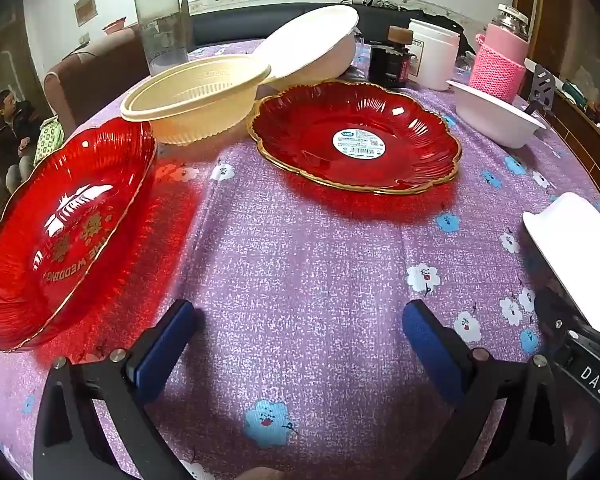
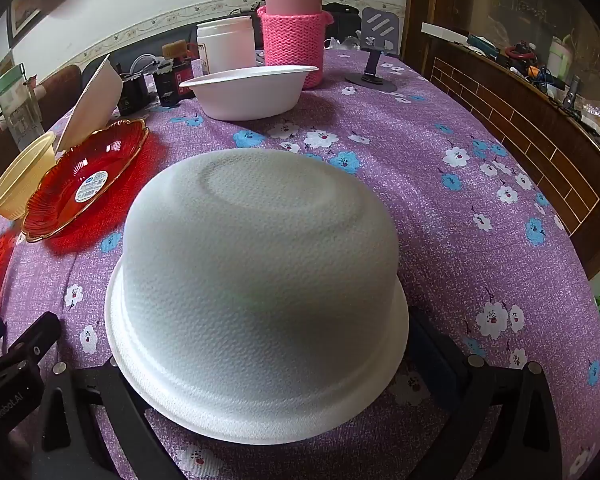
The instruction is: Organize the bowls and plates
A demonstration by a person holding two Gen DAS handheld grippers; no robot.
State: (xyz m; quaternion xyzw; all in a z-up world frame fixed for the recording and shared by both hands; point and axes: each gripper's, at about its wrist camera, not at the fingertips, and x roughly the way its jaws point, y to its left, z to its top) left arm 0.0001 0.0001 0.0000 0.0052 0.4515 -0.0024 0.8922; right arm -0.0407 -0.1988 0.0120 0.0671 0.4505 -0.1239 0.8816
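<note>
My left gripper (image 1: 298, 312) is open and empty over the purple cloth. A red plate with gold lettering (image 1: 60, 236) lies at its left, and a gold-rimmed red plate with a sticker (image 1: 356, 138) lies ahead. A cream bowl (image 1: 192, 98) and a tilted white bowl (image 1: 316, 46) stand behind them. An upside-down white bowl (image 2: 260, 288) sits between my right gripper's fingers, which it mostly hides; the wide jaws stand at its rim, and contact is not visible. Its edge shows in the left wrist view (image 1: 572, 248). Another white bowl (image 2: 252, 90) stands upright farther back.
At the table's far side stand a green-lidded bottle (image 1: 162, 20), a dark jar (image 1: 392, 60), a white tub (image 2: 226, 44), a pink knit-sleeved flask (image 2: 294, 36) and a phone stand (image 2: 374, 60). A wooden sideboard (image 2: 540, 120) runs along the right. A person (image 1: 10, 128) sits at far left.
</note>
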